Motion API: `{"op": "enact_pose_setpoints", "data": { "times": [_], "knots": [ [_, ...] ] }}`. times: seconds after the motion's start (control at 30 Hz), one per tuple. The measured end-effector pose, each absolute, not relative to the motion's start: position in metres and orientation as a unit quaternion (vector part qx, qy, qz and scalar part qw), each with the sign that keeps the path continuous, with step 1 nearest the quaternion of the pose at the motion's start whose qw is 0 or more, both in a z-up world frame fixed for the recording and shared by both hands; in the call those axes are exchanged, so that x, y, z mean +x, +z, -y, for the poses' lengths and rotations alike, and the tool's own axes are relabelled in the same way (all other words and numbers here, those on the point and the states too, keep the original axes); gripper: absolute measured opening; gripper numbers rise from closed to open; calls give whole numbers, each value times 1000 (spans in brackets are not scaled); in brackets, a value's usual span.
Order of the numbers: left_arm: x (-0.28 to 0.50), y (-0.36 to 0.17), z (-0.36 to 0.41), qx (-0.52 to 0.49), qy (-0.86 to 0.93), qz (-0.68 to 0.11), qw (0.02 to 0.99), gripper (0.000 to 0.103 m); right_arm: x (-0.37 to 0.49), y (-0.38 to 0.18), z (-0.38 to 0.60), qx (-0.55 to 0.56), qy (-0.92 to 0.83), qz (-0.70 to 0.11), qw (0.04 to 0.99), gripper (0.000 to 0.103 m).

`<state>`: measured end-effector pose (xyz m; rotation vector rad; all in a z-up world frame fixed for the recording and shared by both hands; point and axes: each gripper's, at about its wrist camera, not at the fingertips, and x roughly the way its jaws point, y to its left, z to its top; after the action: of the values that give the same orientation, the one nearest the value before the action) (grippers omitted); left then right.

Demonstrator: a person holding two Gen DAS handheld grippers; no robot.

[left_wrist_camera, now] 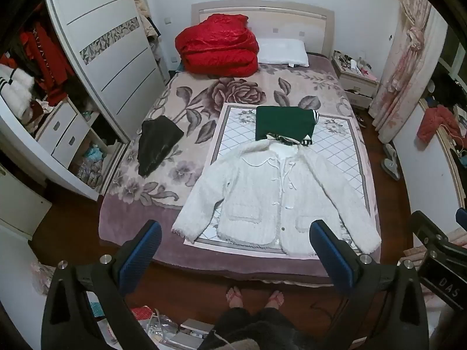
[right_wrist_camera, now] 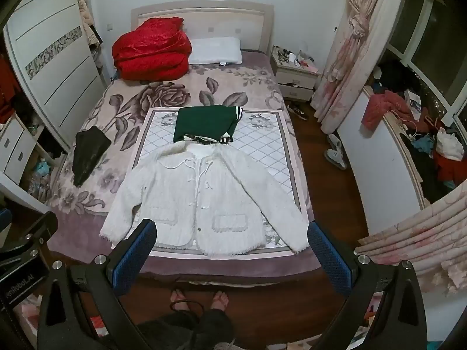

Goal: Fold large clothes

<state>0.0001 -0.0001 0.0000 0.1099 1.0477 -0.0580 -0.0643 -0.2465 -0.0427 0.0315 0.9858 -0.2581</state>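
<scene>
A white fleece jacket (left_wrist_camera: 262, 192) (right_wrist_camera: 198, 198) lies spread flat, front up, sleeves out, on a quilted mat (left_wrist_camera: 335, 140) (right_wrist_camera: 262, 145) on the bed. Behind its collar sits a folded green garment (left_wrist_camera: 283, 122) (right_wrist_camera: 204, 124). A black garment (left_wrist_camera: 157, 143) (right_wrist_camera: 87, 151) lies to the left on the floral blanket. My left gripper (left_wrist_camera: 235, 233) is held above the bed's near edge, open, nothing between its blue pads. My right gripper (right_wrist_camera: 232, 234) is open too, over the jacket's hem, holding nothing. Both are apart from the jacket.
A red quilt (left_wrist_camera: 219, 49) (right_wrist_camera: 151, 49) and a white pillow (left_wrist_camera: 283, 52) (right_wrist_camera: 216, 51) lie at the headboard. A wardrobe (left_wrist_camera: 102, 58) stands left, a nightstand (right_wrist_camera: 294, 75) and curtains (right_wrist_camera: 350, 58) right. A person's feet (left_wrist_camera: 254, 294) stand at the bed's foot.
</scene>
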Motion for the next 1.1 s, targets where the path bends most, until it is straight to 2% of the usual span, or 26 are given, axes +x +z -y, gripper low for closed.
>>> {"op": "enact_pose_setpoints", "data": {
  "times": [1.1],
  "knots": [
    [2,3,9,49,-32,-496,866,103,-64,-33,255,6,-129,-467,875,103]
  ]
}}
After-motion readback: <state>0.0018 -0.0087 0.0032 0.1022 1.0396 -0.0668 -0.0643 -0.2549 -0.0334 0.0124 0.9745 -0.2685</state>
